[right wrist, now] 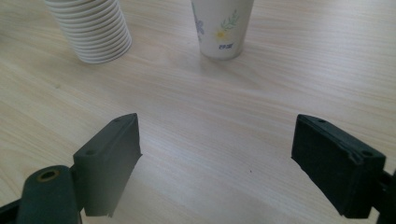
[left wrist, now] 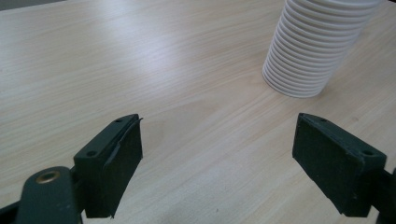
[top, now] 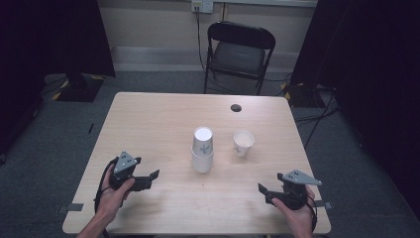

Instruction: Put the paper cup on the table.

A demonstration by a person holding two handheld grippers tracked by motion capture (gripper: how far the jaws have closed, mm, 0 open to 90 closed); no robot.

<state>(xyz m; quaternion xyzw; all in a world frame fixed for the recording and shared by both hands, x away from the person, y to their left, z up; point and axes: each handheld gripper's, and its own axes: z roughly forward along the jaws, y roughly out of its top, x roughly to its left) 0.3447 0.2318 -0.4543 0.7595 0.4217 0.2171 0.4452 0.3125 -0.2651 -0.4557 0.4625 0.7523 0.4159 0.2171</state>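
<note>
Nothing begun yet: left gripper [top: 154,174] and right gripper [top: 261,189] spread wide, empty, low over table [top: 148,119]. Probably next: reach for cup stack [top: 202,148] or single cup [top: 243,143].

In the left gripper view the ribbed stack of cups [left wrist: 315,46] runs off the top edge, so its upper part and rim are lost. In the right gripper view the same stack [right wrist: 95,30] is cut at the top left, and the flower-printed cup [right wrist: 222,28] loses everything above its lower body. The small print under the flowers is too blurred to read. In the high view the person's forearms are cut by the near edge, and the dark round mark [top: 236,107] on the far side of the table [top: 148,124] is too small to identify.
</note>
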